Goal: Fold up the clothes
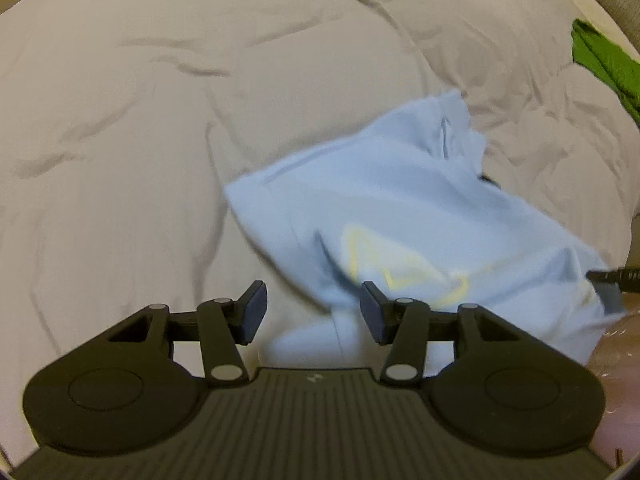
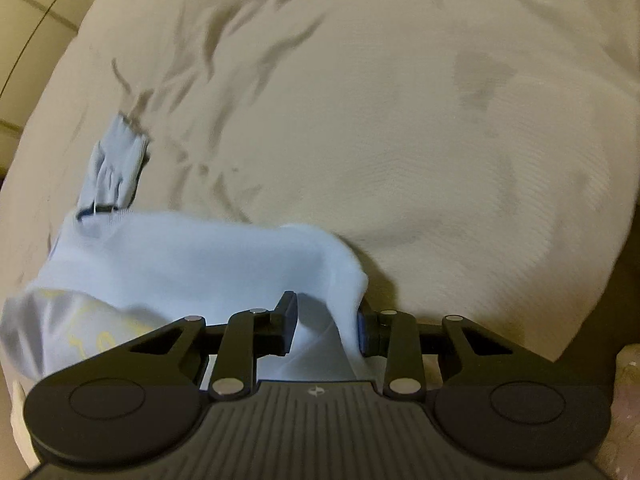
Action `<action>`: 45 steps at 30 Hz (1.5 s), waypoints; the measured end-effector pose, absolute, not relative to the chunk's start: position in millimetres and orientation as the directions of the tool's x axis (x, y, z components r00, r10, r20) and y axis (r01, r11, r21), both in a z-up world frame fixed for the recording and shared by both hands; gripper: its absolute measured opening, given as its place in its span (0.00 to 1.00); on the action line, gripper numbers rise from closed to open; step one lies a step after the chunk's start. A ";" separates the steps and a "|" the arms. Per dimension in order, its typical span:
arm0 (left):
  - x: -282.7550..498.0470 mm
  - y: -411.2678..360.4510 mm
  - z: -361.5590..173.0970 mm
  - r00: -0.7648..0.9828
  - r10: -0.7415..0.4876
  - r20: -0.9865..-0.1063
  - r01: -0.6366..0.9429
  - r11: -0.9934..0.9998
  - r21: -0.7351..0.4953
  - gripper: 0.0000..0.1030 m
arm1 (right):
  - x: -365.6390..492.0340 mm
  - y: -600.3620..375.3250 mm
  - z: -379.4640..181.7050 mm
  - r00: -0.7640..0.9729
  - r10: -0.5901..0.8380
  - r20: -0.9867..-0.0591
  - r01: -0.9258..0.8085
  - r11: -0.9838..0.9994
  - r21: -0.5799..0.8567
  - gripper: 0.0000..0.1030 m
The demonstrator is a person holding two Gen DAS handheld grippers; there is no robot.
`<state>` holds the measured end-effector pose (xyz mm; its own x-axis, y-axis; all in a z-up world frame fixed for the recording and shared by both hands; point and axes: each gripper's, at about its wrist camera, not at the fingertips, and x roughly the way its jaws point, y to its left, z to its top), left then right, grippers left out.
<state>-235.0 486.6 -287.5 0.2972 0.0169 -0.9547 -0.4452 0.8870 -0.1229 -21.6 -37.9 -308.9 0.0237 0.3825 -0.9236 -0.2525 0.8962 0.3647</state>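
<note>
A light blue shirt (image 1: 400, 216) with a yellow print lies rumpled on the pale bedcover (image 1: 140, 140). My left gripper (image 1: 314, 314) hovers just short of the shirt's near edge, open, with nothing between its fingers. In the right wrist view the same shirt (image 2: 180, 264) stretches in from the left, and a fold of it hangs over the right finger (image 2: 363, 330) and down between the jaws. My right gripper (image 2: 326, 324) has its jaws part-way apart around that loose fabric, not pressed on it. The right gripper (image 1: 610, 286) also shows at the shirt's far right corner.
A green garment (image 1: 600, 64) lies at the far right of the bed. The wrinkled bedcover (image 2: 400, 120) fills most of both views. A tiled floor (image 2: 36, 12) shows past the bed's left edge. A hand (image 1: 616, 360) sits at the lower right.
</note>
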 end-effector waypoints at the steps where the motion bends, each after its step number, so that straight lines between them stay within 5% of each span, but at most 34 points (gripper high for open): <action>1: -229.4 493.6 -292.2 0.300 0.010 -0.954 -0.441 0.888 -0.129 0.45 | -20.7 -36.2 -309.7 0.013 0.378 -0.926 -0.254 0.896 0.363 0.42; 11: -173.0 581.1 -360.0 0.299 -0.109 -0.948 -0.345 0.914 -0.214 0.61 | -17.4 -25.3 -319.6 -0.028 0.379 -0.925 -0.235 0.897 0.374 0.64; 15: -158.5 595.4 -385.5 0.274 -0.202 -0.940 -0.300 0.911 -0.283 0.59 | -21.9 -23.3 -319.1 -0.044 0.370 -0.928 -0.243 0.897 0.369 0.64; 16: -156.2 593.8 -390.1 0.264 -0.222 -0.939 -0.281 0.913 -0.295 0.51 | -23.7 -23.7 -318.5 -0.049 0.366 -0.930 -0.245 0.898 0.366 0.64; 18: -152.7 588.7 -396.8 0.245 -0.251 -0.937 -0.240 0.920 -0.309 0.38 | -28.0 -25.0 -316.2 -0.057 0.348 -0.936 -0.250 0.903 0.351 0.47; 20: -155.0 574.5 -391.7 0.240 -0.222 -0.945 -0.182 0.946 -0.269 0.20 | -31.6 -27.8 -310.3 -0.039 0.324 -0.945 -0.251 0.912 0.323 0.13; 22: -158.2 560.8 -385.1 0.243 -0.191 -0.951 -0.129 0.965 -0.227 0.14 | -34.4 -30.9 -301.0 -0.003 0.300 -0.954 -0.254 0.923 0.291 0.03; 32: -228.1 528.0 -276.1 0.494 0.022 -0.869 -0.255 0.959 -0.120 0.11 | -41.8 9.2 -182.7 0.366 0.354 -0.861 -0.489 0.860 0.146 0.01; 39: -326.1 511.9 -135.9 0.667 0.339 -0.663 -0.512 0.856 -0.078 0.11 | -65.9 50.4 -52.6 0.572 0.580 -0.580 -0.670 0.738 0.079 0.01; 45: -413.5 470.8 -21.4 0.658 0.606 -0.446 -0.689 0.724 -0.033 0.09 | -78.4 67.8 55.1 0.522 0.786 -0.331 -0.820 0.569 0.059 0.01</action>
